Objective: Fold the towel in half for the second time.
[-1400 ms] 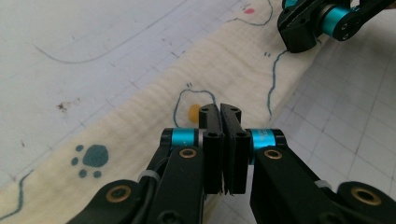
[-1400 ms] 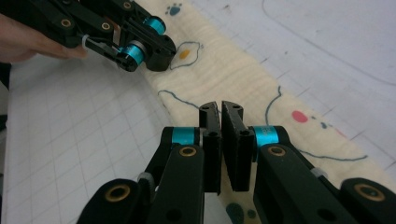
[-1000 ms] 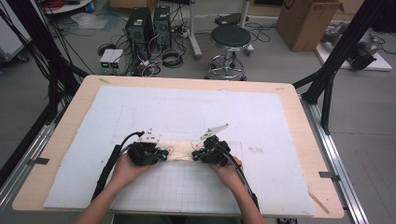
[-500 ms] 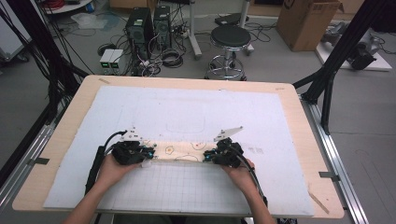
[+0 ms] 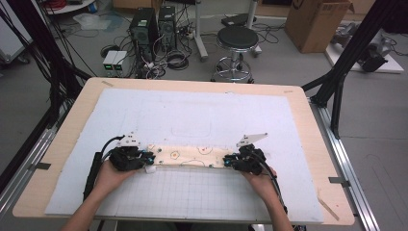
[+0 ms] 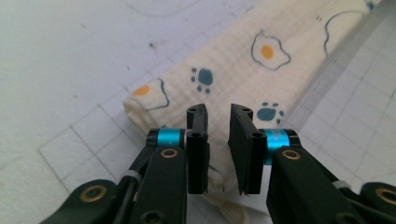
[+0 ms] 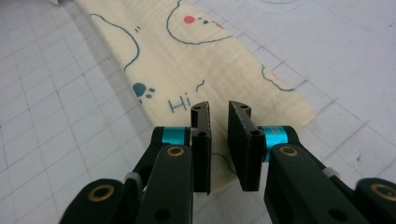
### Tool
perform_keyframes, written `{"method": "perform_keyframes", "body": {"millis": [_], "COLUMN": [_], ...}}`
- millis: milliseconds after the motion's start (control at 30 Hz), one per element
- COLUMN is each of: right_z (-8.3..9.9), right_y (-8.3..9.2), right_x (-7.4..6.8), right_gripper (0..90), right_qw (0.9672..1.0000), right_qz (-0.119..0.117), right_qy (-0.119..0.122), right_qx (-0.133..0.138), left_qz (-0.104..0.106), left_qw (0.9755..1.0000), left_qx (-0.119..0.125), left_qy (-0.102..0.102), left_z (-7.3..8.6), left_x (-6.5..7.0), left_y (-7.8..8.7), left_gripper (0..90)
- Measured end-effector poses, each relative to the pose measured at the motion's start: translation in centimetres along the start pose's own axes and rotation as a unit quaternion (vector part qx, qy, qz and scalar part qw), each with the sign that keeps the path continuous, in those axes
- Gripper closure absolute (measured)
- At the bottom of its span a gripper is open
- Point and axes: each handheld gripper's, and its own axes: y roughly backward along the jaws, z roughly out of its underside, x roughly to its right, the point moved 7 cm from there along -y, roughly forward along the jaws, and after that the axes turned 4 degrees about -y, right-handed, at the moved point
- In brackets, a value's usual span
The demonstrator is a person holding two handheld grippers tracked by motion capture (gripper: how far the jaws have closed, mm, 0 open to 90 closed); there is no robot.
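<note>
- Cloth lies folded into a long narrow strip on the near half of the table, running left to right between the 2 grippers.
- It is cream, printed with fried eggs, blue paw prints, bear outlines and the word "Hi".
- The strip rests flat on a white mat, its near edge along the start of the mat's printed grid.
- In the left gripper view the strip's end shows rolled, thick layers, with a loose corner bunched under the jaws.
- The left gripper sits at the strip's left end, held in the person's left hand.
- Its jaws have just been opening; in the left gripper view they stand a narrow gap apart with cloth visible between them, and the pads do not press on it.
- The right gripper sits at the strip's right end, held in the right hand.
- Its jaws have likewise just been opening; in the right gripper view a small gap shows, the cloth's edge lying below it unpinched.
- The mat covers most of a wooden table.
- Beyond the far edge, on the floor, stand a black stool, 2 computer towers amid cables, and a cardboard box to the far right.
</note>
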Motion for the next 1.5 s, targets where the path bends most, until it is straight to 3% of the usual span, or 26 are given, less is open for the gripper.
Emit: {"method": "perform_keyframes", "body": {"millis": [67, 200, 400, 500, 767, 900, 1100, 1233, 1333, 1400, 1500], "right_z": [-0.4, -1.0, -0.3, -0.1, -0.1, -0.8, -2.4, -2.5, -1.9, -1.5, -1.4], "right_y": [0.3, 0.6, 0.1, -0.2, -0.2, 0.6, 1.1, 0.6, -0.2, -0.6, -0.8], "right_x": [-0.1, 0.2, 0.5, 0.3, 0.2, 0.4, 2.1, 2.9, 3.4, 3.4, 3.1], "right_gripper": [73.1, 63.0, 58.2, 57.6, 53.8, 51.4, 50.6, 50.9, 51.8, 55.2, 65.1], "right_qw": [0.9998, 0.9994, 0.9998, 0.9994, 0.9992, 0.9991, 0.9977, 0.9973, 0.9971, 0.9968, 0.9973], "right_qz": [0.001, 0.013, 0.018, 0.032, 0.033, 0.032, 0.044, 0.039, 0.029, 0.019, 0.012], "right_qy": [0.004, -0.001, 0.003, 0.014, 0.02, 0.005, -0.027, -0.048, -0.069, -0.078, -0.071], "right_qx": [0.017, 0.033, 0.01, 0.001, 0.005, 0.027, 0.043, 0.038, 0.014, 0.001, -0.01], "left_qz": [-0.007, -0.022, -0.02, -0.019, -0.018, -0.018, -0.034, -0.034, -0.022, -0.012, 0.0], "left_qw": [0.9999, 0.9996, 0.9995, 0.9995, 0.9998, 0.9987, 0.9959, 0.9953, 0.9952, 0.9953, 0.9955], "left_qx": [0.016, 0.011, -0.024, -0.023, -0.009, 0.025, 0.036, 0.013, -0.007, -0.006, -0.015], "left_qy": [-0.001, 0.011, 0.005, 0.008, 0.006, 0.04, 0.075, 0.09, 0.095, 0.096, 0.093], "left_z": [-0.4, -0.5, 0.3, 0.4, 0.3, -0.4, -1.2, -0.5, 0.0, 0.0, 0.1], "left_x": [-0.2, -1.0, -0.9, -1.0, -1.0, -1.9, -3.6, -4.1, -4.1, -3.9, -3.7], "left_y": [0.3, 0.3, -0.6, -0.6, -0.2, 0.5, 0.4, -0.4, -0.9, -1.0, -1.3], "left_gripper": [73.3, 68.5, 67.0, 67.1, 63.4, 62.4, 58.3, 57.7, 57.2, 59.7, 65.8]}}
